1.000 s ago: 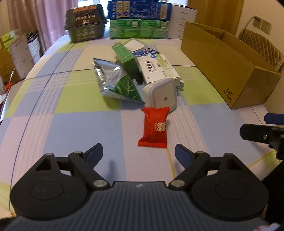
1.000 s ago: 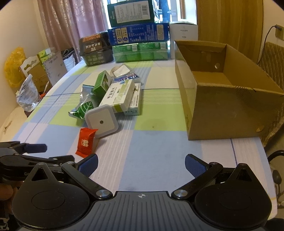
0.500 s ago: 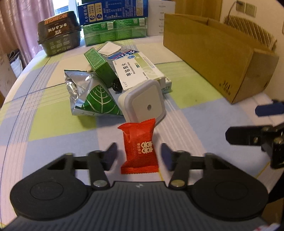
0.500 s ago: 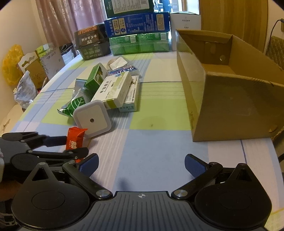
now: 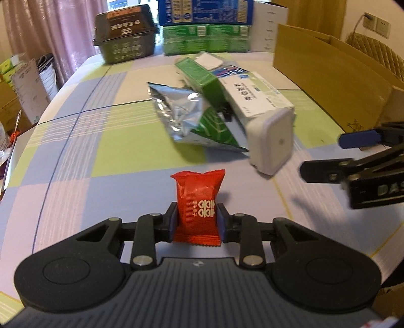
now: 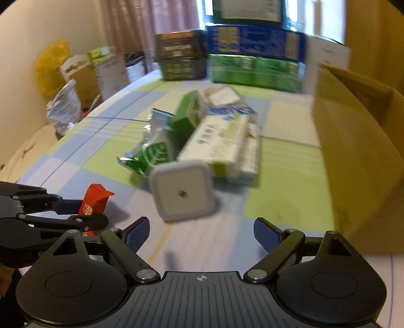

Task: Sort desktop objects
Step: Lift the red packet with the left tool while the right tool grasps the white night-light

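- The left tongs (image 5: 196, 219) are clamped on a red sachet (image 5: 198, 201), their blue pads pressing its two sides low down; the sachet stands upright between them, its crimped top edge free above.
- White characters are printed on the sachet's front, too small to read.
- The right tongs (image 6: 200, 230) are spread wide and hold nothing; bare tabletop (image 6: 202, 242) lies between their fingers.
- In the right wrist view the left tongs (image 6: 83, 212) reach in from the left edge with the red sachet (image 6: 93, 201) between them.
- In the left wrist view the right tongs (image 5: 330, 156) come in from the right edge; raised letters "DAS" show on their body.
- Just beyond both tongs a white square device (image 5: 274, 140) with a small centre hole lies tilted, leaning on a white-and-green carton (image 5: 255, 97) with printed characters.
- Beside it lie a silver foil bag (image 5: 186, 114) with a green leaf print and a green carton (image 5: 202, 78).
- An open cardboard box (image 5: 335, 75) runs along the right side of the tabletop, well apart from the sachet.
- At the far edge stand a dark container (image 5: 125, 32), green packs (image 5: 205, 39) and a blue box (image 5: 205, 11); their print is unreadable.
- The checked cloth to the left of the sachet is open as far as the tabletop's rounded left edge.
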The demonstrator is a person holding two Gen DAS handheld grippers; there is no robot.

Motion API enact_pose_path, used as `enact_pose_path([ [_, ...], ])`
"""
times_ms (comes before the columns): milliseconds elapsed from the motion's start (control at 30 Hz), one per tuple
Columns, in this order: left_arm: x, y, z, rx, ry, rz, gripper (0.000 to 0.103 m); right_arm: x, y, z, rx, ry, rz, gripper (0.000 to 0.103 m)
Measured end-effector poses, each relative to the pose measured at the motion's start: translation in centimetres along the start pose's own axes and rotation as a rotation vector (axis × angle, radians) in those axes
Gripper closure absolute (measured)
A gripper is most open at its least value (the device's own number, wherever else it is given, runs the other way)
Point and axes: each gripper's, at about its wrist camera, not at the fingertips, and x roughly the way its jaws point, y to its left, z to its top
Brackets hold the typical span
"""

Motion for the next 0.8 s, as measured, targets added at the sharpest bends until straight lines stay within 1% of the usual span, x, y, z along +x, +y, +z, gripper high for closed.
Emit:
enact_pose_path([
  [133,0.1,1.0,0.2,-0.029,-0.006,-0.008,0.077,2.3,1.6,1.1,-0.103,-0.016,-0.01,0.016],
  [200,0.2,1.2,0.4,-0.038,-0.008,-0.013,0.077,3.7,2.0,1.4,-0.15,-0.003,-0.018,0.016],
  [267,0.3,1.4,0.5,-0.046,-0.011,-0.015,0.077,4.6,2.2,1.6,-0.162,0.01,-0.01,0.017],
  [367,0.5,1.4,0.6,-0.059,-0.011,-0.018,0.077,5.4,2.3,1.8,-0.164,0.026,0.001,0.024],
  [400,0.6,1.4,0.6,-0.062,-0.009,-0.019,0.077,5.5,2.2,1.9,-0.16,0.029,0.002,0.027],
  [433,0.6,1.3,0.6,-0.064,-0.008,-0.021,0.077,5.6,2.2,1.9,-0.153,0.03,0.0,0.033],
  [500,0.7,1.3,0.6,-0.066,-0.006,-0.023,0.077,5.6,2.1,1.8,-0.138,0.031,-0.011,0.041],
  [600,0.3,1.1,0.6,-0.063,-0.009,-0.025,0.077,4.6,1.9,1.6,-0.112,0.026,-0.024,0.041],
  [800,-1.0,-0.1,0.6,-0.058,-0.009,-0.033,0.077,0.8,1.2,0.2,-0.047,0.01,-0.041,0.041],
])
